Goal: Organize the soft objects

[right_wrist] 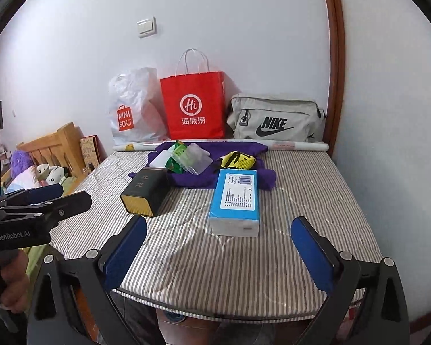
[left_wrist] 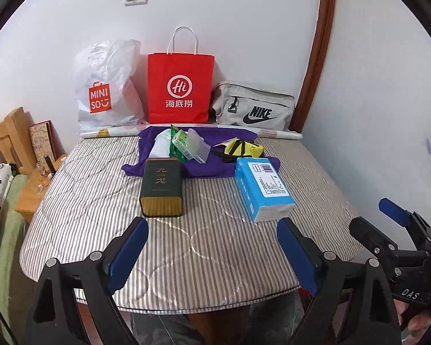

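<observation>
Left tool gapes; purple cloth partly buried under clutter.

Left gripper low in its own wrist view, blue pads wide apart, nothing between them, right gripper likewise spread and empty at lower centre of its view, a hand at lower left gripping the left handle

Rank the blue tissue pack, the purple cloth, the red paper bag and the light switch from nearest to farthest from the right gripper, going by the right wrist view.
From the right gripper, which is open and empty:
1. Blue tissue pack, just ahead on the striped table.
2. Purple cloth, behind the pack, mid-table.
3. Red paper bag, standing at the table's far edge.
4. Light switch, high on the wall.
</observation>
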`<state>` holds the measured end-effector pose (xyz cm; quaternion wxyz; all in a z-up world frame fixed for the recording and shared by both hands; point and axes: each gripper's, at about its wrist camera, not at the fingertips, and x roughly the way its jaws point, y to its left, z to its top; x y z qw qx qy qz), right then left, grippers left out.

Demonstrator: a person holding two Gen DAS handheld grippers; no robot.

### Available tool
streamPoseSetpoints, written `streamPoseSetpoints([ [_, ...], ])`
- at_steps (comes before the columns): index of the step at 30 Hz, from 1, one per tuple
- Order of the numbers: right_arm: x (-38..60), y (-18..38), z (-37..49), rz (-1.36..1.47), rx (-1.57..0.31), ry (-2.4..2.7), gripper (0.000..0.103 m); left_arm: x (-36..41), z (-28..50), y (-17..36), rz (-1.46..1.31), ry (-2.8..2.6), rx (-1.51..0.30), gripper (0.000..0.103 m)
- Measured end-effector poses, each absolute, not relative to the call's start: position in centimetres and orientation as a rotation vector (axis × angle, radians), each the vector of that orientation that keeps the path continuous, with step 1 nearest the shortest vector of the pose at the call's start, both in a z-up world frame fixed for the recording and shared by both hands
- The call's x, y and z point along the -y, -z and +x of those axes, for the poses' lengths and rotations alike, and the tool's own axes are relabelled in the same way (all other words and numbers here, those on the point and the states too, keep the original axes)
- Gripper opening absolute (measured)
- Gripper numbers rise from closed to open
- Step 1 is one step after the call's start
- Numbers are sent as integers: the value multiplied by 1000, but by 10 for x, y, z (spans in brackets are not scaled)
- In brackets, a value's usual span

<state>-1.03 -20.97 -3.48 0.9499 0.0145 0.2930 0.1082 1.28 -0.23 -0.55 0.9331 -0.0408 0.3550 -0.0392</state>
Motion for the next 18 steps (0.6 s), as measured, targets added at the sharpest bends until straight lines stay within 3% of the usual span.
streamPoseSetpoints([
  [18,210,32,-40,20,-575,-220,100,2,-11,7,-92,64,-713,91],
])
